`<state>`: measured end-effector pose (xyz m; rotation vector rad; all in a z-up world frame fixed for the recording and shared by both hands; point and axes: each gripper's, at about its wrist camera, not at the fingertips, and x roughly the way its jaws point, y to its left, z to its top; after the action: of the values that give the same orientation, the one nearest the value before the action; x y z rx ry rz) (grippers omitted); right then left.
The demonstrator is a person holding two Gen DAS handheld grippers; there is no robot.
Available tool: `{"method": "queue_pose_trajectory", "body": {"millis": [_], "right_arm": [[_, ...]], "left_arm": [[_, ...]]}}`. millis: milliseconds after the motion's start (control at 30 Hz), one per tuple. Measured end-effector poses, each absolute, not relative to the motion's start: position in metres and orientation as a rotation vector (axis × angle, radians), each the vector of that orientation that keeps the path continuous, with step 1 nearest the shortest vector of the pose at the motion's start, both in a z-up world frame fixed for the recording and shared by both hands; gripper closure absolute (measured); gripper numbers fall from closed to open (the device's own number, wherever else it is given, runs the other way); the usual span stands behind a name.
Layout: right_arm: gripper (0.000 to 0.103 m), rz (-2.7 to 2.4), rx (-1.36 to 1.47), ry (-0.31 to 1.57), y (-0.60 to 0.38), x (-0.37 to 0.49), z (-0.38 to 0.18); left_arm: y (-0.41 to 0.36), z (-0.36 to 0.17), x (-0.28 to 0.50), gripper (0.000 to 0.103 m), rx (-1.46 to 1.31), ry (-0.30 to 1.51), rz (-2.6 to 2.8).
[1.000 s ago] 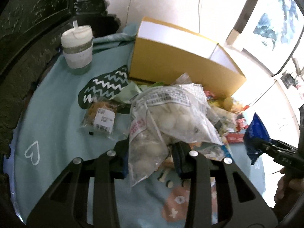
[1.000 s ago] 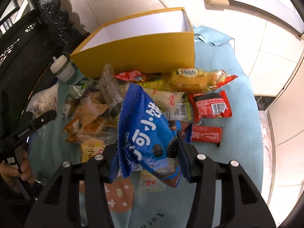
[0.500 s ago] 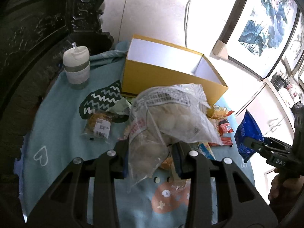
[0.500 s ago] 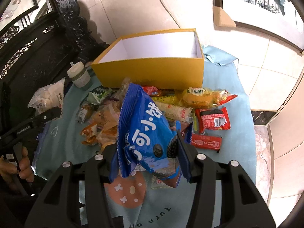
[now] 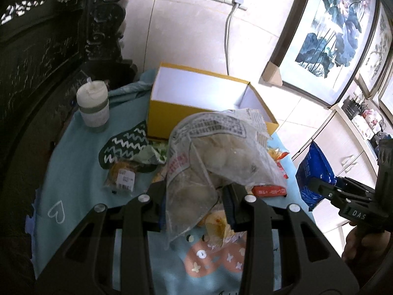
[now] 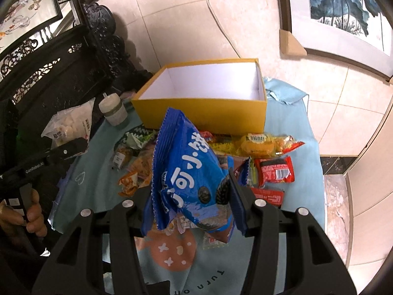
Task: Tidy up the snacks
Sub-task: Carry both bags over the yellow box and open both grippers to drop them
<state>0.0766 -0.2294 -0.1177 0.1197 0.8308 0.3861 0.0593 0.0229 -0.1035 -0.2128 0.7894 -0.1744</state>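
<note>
My left gripper (image 5: 194,202) has its fingers (image 5: 157,196) clamped on a clear bag of pale round snacks (image 5: 216,157), which stands up out of the grip in the centre of the left wrist view, clear of the table. My right gripper (image 6: 194,205) is closed on a blue cookie bag (image 6: 186,172) with white lettering, lifted the same way in the middle of the right wrist view. Each held bag also shows small in the other camera, at the frame's edge.

Beyond both bags, toward the top centre, sits the open yellow box (image 6: 203,113) with a white inside; nothing is visible in it. It rests on a light blue cloth (image 5: 81,172) that covers the table. Between the box and my grippers lies a loose pile of snacks: a yellow wrapped bun (image 6: 258,143), a red packet (image 6: 275,170) to its lower right, and orange wrappers (image 6: 137,172) left of the blue bag. A lidded cup (image 5: 92,105) stands at the upper left, beside the box.
</note>
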Motion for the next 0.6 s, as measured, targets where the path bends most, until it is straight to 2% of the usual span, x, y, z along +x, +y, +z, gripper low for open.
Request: {"method": "queue_pose_trajectory", "body": {"millis": [267, 600], "right_arm": [[0.051, 0.393, 0.119, 0.770, -0.231, 0.095, -0.089], [0.051, 0.392, 0.138, 0.719, -0.225, 0.166, -0.045]], "left_arm": [[0.017, -0.070, 0.083, 0.067, -0.206, 0.731, -0.186], [-0.003, -0.047, 0.167, 0.067, -0.223, 0.729, -0.161]]}}
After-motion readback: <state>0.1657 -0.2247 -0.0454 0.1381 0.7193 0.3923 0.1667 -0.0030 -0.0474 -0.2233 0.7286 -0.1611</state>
